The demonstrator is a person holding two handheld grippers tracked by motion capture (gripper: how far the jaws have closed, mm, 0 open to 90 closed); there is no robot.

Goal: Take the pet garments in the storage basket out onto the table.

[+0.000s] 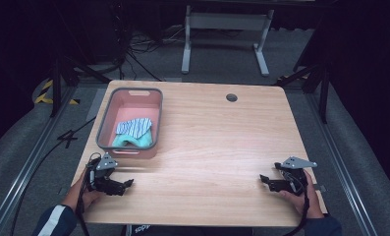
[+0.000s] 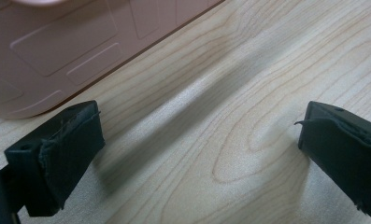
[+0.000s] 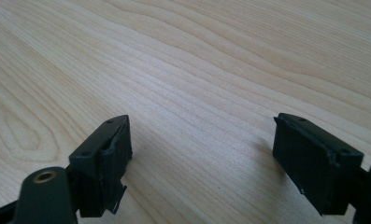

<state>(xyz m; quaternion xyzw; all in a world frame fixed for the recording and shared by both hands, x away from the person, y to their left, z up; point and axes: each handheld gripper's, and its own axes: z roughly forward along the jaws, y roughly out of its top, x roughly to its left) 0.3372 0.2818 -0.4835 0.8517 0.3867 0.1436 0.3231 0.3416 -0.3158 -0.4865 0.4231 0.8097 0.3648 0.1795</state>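
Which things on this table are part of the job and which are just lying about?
Part of the job:
- pink bin
- striped cloth
- teal cloth
- left gripper, open
- right gripper, open

Just lying about:
- cable hole in the table
- white stand on the floor behind

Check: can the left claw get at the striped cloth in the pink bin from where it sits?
Probably yes. The left claw is open and empty, just in front of the pink bin. The striped cloth lies on top of a teal cloth, uncovered. Only the bin's near wall must be cleared from above.
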